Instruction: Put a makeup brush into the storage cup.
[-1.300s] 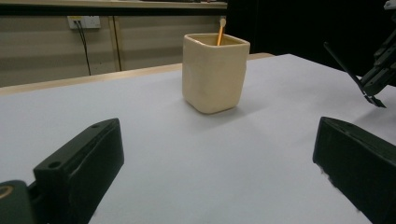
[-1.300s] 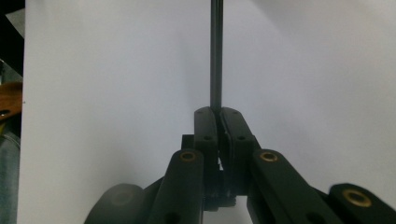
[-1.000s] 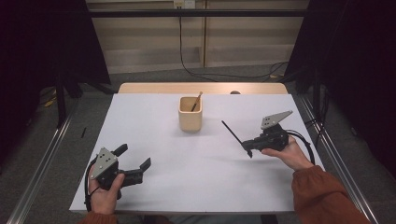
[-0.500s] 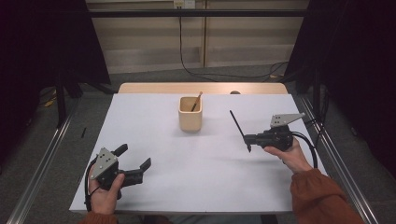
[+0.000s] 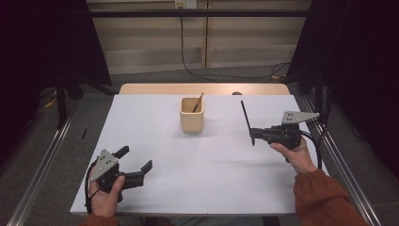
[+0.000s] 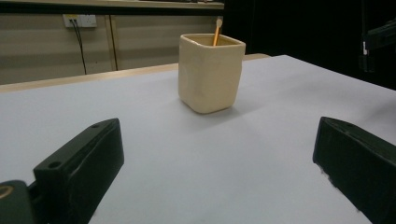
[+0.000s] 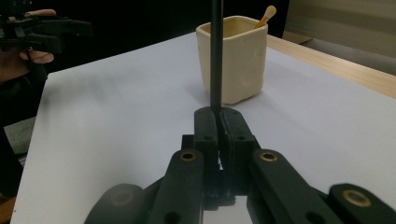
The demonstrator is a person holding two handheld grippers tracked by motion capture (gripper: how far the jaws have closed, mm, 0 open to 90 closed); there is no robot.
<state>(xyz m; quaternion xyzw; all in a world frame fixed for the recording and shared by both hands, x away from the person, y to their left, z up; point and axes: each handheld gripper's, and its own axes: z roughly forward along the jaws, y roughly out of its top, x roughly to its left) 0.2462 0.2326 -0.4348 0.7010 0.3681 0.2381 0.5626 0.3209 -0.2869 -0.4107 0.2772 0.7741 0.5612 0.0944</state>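
Black stick pinched in right gripper, cream cup holding wooden stick, left gripper agape.

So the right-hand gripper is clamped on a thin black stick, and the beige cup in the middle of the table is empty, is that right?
Not quite. The right gripper is indeed clamped on the thin black stick, but the beige cup is not empty: a wooden stick with a rounded tip leans inside it, poking above the rim. The left gripper view shows this most plainly.
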